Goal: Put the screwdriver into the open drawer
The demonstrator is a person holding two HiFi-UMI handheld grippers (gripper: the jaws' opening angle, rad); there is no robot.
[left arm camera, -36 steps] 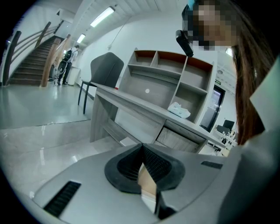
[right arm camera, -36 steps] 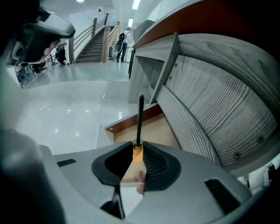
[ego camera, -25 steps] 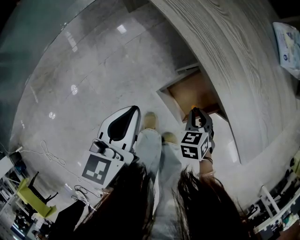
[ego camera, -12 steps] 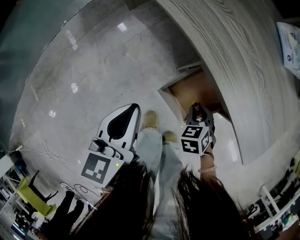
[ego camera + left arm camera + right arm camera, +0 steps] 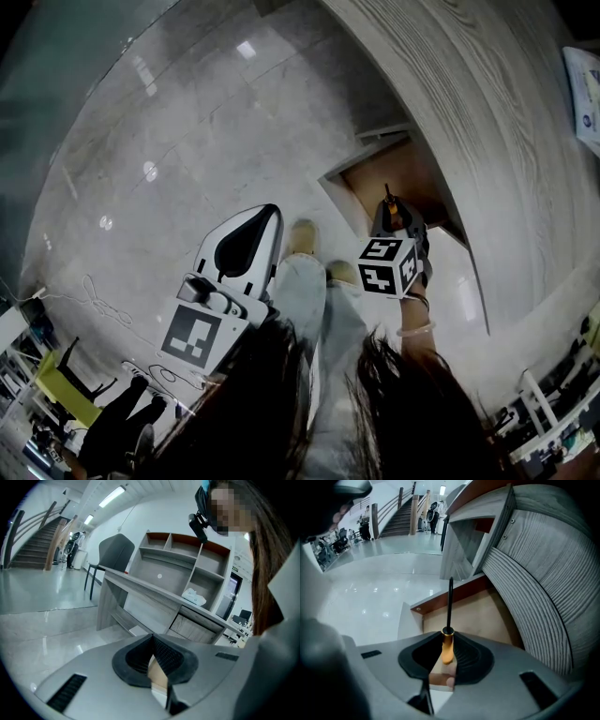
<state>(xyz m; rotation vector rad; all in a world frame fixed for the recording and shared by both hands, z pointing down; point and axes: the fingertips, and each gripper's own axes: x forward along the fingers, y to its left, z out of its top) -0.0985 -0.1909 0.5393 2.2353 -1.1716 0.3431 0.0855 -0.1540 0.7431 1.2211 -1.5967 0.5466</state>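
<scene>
The right claw (image 5: 447, 654) was closed on the screwdriver (image 5: 449, 603), which was gripped by its orange handle. The black shaft was pointed out past the claw tips. The screwdriver was held above the open drawer (image 5: 487, 613), and the drawer's bare wooden bottom was seen under the shaft. The tool was not seen touching the drawer. The drawer was pulled out low from the grey wood-grain desk (image 5: 469, 103), just above the glossy floor (image 5: 187, 141). In the head view the right claw was seen over the drawer's near edge.

The left claw (image 5: 152, 651) was pressed together at the tips, with nothing gripped between its pads. It was held over the floor, well apart from the drawer and to the left of the person's legs (image 5: 305, 291). Light shoes (image 5: 302, 239) were seen between the two claws. In the left gripper view a white packet (image 5: 194, 596) was seen lying on the desk top, and a grey chair (image 5: 112, 550) was seen standing behind the desk.
</scene>
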